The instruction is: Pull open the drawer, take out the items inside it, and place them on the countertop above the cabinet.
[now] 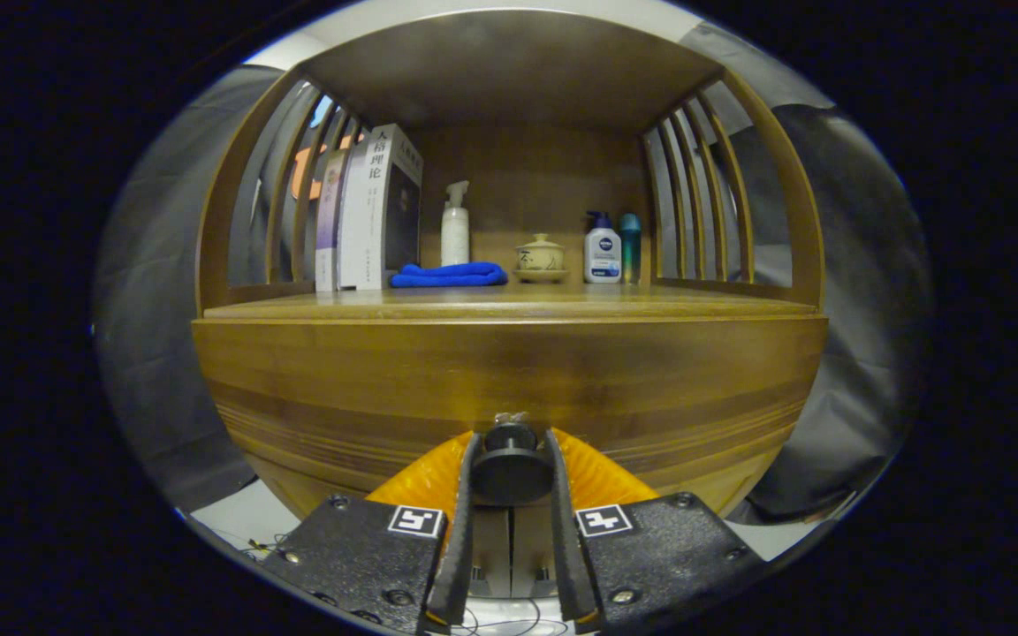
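Observation:
A wooden cabinet fills the view, its closed drawer front (pixel 509 380) right before me. A dark round knob (pixel 511 468) juts from the drawer's lower middle. My gripper (pixel 511 446) has one finger on each side of the knob, both pressing against it. The countertop (pixel 509 305) lies just above the drawer front. The drawer's inside is hidden.
On the countertop stand several books (pixel 372 212) at the left, a folded blue cloth (pixel 449 276), a white pump bottle (pixel 454 225), a lidded ceramic cup (pixel 540 258), a lotion bottle (pixel 602 249) and a teal bottle (pixel 630 246). Slatted wooden sides (pixel 703 194) and a roof enclose it.

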{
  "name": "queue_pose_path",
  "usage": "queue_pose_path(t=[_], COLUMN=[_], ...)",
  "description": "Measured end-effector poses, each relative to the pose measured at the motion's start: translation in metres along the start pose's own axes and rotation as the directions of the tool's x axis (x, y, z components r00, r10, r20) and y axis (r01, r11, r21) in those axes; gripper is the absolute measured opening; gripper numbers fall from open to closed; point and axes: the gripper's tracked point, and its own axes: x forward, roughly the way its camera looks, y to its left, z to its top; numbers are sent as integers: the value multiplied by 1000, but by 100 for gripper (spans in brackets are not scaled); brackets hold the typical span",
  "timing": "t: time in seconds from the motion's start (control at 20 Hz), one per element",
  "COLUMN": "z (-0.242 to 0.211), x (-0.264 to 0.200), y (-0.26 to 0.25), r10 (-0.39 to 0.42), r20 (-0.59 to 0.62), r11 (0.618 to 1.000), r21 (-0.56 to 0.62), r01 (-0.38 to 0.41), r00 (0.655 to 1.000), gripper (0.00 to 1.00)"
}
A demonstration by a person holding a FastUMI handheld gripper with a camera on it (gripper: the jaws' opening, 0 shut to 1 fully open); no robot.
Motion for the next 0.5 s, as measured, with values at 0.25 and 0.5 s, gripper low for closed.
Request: queue_pose_path(t=[0.25,0.5], z=[-1,-5], x=[-6,-26], y=[1,1], r10=[-9,-2], r20=[-6,-11], r11=[1000,1000], r21=[-5,-9], r01=[9,2], r00=[1000,1000], gripper=[40,39])
